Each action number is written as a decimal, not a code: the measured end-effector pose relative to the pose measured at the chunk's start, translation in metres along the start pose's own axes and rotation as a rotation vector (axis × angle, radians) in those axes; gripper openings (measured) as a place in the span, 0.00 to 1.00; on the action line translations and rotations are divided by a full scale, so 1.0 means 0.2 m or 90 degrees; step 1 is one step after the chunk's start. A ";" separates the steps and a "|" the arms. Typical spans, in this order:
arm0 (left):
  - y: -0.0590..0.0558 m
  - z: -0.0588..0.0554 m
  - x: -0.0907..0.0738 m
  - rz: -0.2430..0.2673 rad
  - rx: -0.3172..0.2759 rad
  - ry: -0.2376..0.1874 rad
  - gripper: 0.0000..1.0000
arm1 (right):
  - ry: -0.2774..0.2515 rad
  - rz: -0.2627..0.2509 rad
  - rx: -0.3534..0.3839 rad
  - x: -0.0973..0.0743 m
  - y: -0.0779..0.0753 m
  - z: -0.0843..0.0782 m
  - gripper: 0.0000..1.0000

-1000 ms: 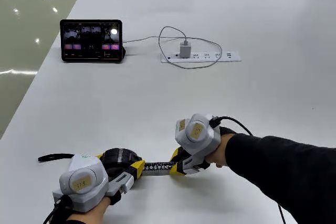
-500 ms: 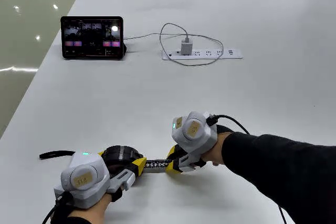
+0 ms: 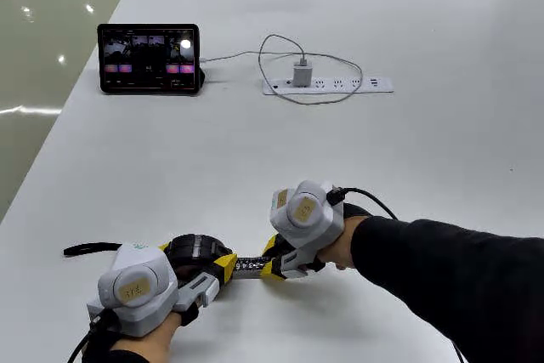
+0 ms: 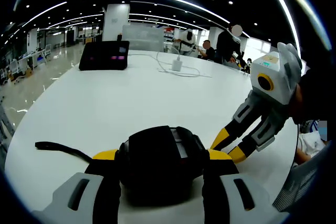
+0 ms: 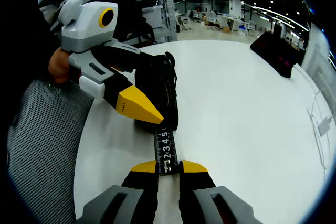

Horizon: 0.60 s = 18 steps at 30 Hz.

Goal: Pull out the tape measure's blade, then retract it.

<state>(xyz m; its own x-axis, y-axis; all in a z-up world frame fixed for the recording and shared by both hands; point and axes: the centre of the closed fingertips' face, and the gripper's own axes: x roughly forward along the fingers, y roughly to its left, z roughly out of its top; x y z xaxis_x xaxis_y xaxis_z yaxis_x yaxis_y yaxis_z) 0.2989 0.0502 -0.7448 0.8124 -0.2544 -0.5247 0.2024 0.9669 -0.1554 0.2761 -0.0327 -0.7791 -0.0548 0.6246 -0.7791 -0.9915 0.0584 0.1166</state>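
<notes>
The black tape measure (image 3: 195, 253) rests on the white table near its front edge, and my left gripper (image 3: 223, 267) is shut on its case (image 4: 163, 161). A short length of blade (image 3: 247, 266) with printed numbers (image 5: 166, 150) runs from the case to the right. My right gripper (image 3: 270, 264) is shut on the blade's end (image 5: 168, 167); its yellow tips stand close to the case. A black wrist strap (image 3: 89, 251) trails left from the case.
A tablet (image 3: 150, 59) with a lit screen stands at the back left. A white power strip (image 3: 327, 85) with a charger and looped cable lies at the back centre. Bare table (image 3: 408, 167) stretches to the right; its left edge drops to a glossy floor.
My right gripper has moved left toward the case, and the visible length of blade between the two grippers has shortened. The left gripper has stayed in place on the case.
</notes>
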 end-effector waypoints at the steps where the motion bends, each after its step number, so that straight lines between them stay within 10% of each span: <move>1: 0.00 0.00 0.00 0.000 0.000 0.000 0.58 | 0.001 -0.002 -0.002 0.00 0.00 0.00 0.11; 18: 0.00 0.00 0.00 0.001 0.000 0.003 0.58 | 0.003 -0.017 -0.018 0.01 0.00 0.01 0.12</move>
<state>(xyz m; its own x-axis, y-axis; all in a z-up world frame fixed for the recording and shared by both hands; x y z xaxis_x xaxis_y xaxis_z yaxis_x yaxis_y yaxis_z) 0.2990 0.0502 -0.7452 0.8104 -0.2529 -0.5284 0.2010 0.9673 -0.1548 0.2768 -0.0288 -0.7794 -0.0296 0.6189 -0.7849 -0.9955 0.0523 0.0787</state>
